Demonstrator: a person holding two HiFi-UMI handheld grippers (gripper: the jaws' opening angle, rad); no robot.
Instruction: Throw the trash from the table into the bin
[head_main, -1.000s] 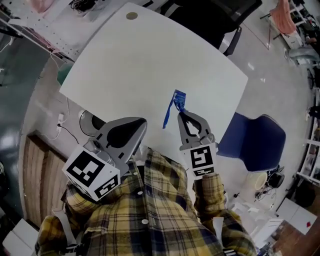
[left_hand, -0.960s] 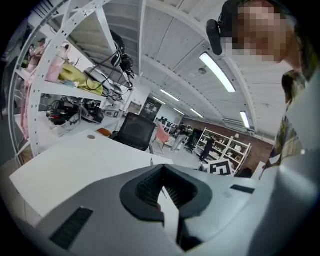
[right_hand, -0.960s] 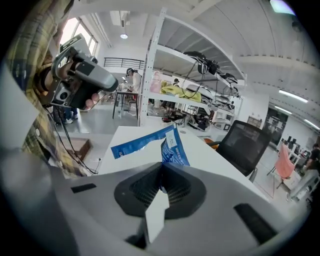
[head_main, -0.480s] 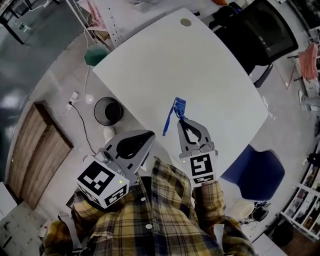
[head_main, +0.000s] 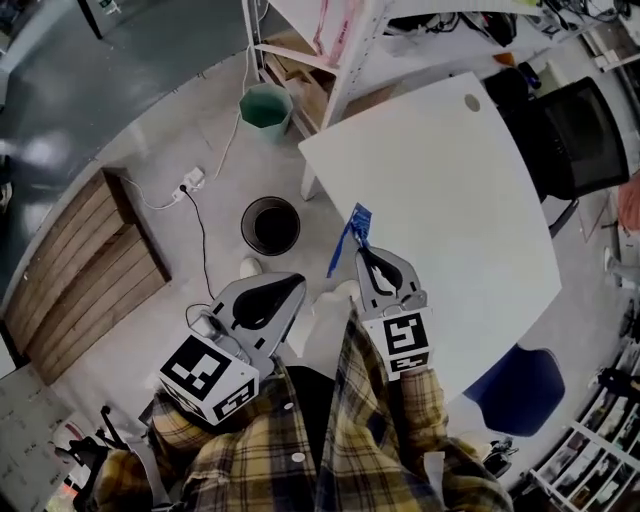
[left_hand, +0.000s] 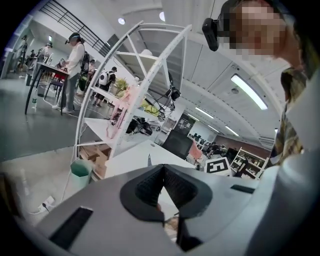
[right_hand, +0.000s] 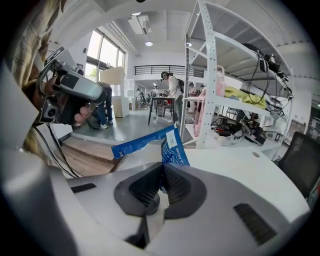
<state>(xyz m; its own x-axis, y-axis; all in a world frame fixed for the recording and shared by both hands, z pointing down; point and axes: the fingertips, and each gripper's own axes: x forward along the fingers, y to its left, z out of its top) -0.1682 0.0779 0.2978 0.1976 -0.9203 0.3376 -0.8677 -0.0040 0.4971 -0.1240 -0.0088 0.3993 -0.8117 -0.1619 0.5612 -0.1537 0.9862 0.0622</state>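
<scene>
Gripping a blue wrapper, my right hand-held gripper sits at the middle of the head view, just past my plaid sleeve. Its jaws are shut tight on the wrapper's lower end. From the right gripper view, the crumpled piece with a white label rises straight above the tips, and a long blue strip trails off to the left. My left hand-held gripper is lower left of it. Its jaws are closed too, tip against tip, with nothing pinched between them.

The wrapper hangs in the air at the left edge of the white bench, which is about where the bench top gives way to floor. The black round bin stands on the grey floor just to the left of the wrapper in the head view, apart from it, with its mouth open and dark inside.

Further left lies a wooden platform, and a white power strip with its cable runs across the floor beside it. Up the frame from the bin stands a green bucket, next to the foot of a white shelf rack. A black office chair is at the bench's far right side, and a blue chair sits at the lower right.
</scene>
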